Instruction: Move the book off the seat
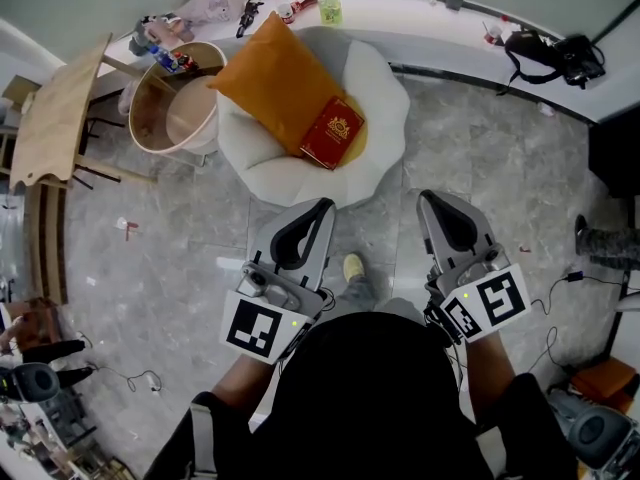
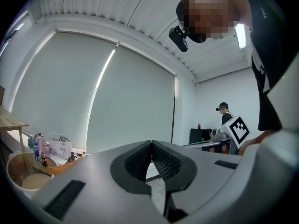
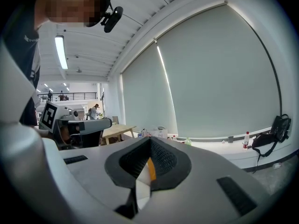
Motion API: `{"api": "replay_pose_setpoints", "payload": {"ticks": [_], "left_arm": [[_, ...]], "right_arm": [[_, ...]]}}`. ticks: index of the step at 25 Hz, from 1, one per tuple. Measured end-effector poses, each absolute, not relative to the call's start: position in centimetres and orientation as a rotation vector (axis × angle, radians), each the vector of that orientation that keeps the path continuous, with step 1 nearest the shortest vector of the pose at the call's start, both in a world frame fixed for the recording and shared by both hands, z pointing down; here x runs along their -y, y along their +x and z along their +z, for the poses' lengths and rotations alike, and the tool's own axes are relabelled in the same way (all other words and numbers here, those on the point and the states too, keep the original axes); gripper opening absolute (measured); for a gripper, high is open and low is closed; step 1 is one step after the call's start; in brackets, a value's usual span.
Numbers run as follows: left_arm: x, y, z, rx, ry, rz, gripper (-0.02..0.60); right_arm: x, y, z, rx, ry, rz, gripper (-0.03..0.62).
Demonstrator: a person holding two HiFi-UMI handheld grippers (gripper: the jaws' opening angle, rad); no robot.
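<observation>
The red book (image 1: 332, 132) lay on the orange cushion (image 1: 275, 83) on the white seat (image 1: 385, 118). The left gripper (image 1: 322, 208) and right gripper (image 1: 428, 200) hung short of the seat, apart from the book, each with jaws pressed together on nothing

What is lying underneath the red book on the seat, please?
The book rests on the orange pillow, which lies on the white seat. Anything directly beneath the book is covered and cannot be seen.

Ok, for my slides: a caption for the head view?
Left gripper, right gripper: both shut, short of the red book on the orange cushion on the seat.
</observation>
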State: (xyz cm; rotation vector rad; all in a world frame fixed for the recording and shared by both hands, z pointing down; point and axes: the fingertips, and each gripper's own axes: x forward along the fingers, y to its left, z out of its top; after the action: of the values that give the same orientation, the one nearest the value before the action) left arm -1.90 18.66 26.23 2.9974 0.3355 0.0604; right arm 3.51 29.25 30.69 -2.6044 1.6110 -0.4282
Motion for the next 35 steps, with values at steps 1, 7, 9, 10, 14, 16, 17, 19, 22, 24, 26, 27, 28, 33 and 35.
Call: {"api": "replay_pose_setpoints", "payload": {"ticks": [1,7,9,10,14,16,17,19,22,24,26,27,28,33,35], "left_arm": [[-18.5,-1.9,26.2,-0.333,2.998,0.059,0.012],[-17.7,-2.0,25.7,-0.320,3.008,0.056,0.012],[-17.3,-2.2,25.8,-0.309,3.007,0.049,0.012],[-17.2,-2.4,25.8,-0.303,3.005,0.046,0.012],[-16.8,-2.9,25.8,-0.291,3.008,0.037,0.012],[-16.5,-3.2,25.7,-0.286,3.010,0.036,0.012],[-16.2,-3.3,25.6,-0.282,3.010,0.034,0.012],[-15.8,-3.6,25.2,-0.274,3.011,0.022,0.012],[-15.4,-4.2,25.0,-0.266,3.016,0.012,0.012],[-15.3,-4.5,25.1,-0.261,3.014,0.005,0.012],[-15.2,-4.7,24.9,-0.256,3.015,-0.006,0.012],[-15.2,-4.9,24.8,-0.254,3.016,-0.012,0.012],[-15.1,-5.0,24.7,-0.254,3.017,-0.017,0.012],[-14.7,-5.4,24.2,-0.254,3.010,-0.033,0.012],[-14.9,-5.6,24.0,-0.257,3.012,-0.047,0.012]], "right_arm": [[-29.1,3.5,30.6,-1.613,-2.604,-0.427,0.012],[-28.6,3.6,30.4,-1.622,-2.605,-0.423,0.012],[-28.4,3.4,30.4,-1.627,-2.603,-0.419,0.012],[-28.4,3.3,30.4,-1.630,-2.602,-0.416,0.012],[-28.0,2.8,30.5,-1.644,-2.602,-0.409,0.012],[-27.6,2.6,30.5,-1.650,-2.603,-0.412,0.012],[-27.4,2.5,30.4,-1.653,-2.603,-0.411,0.012],[-27.0,2.3,30.1,-1.660,-2.603,-0.402,0.012],[-26.7,1.8,29.7,-1.671,-2.599,-0.389,0.012],[-26.5,1.6,29.5,-1.679,-2.594,-0.380,0.012],[-26.4,1.5,29.3,-1.689,-2.590,-0.371,0.012],[-26.3,1.4,29.1,-1.693,-2.591,-0.368,0.012],[-26.2,1.3,28.9,-1.696,-2.593,-0.364,0.012],[-25.8,0.9,28.1,-1.709,-2.605,-0.339,0.012],[-25.9,0.7,28.0,-1.709,-2.607,-0.332,0.012]]}}
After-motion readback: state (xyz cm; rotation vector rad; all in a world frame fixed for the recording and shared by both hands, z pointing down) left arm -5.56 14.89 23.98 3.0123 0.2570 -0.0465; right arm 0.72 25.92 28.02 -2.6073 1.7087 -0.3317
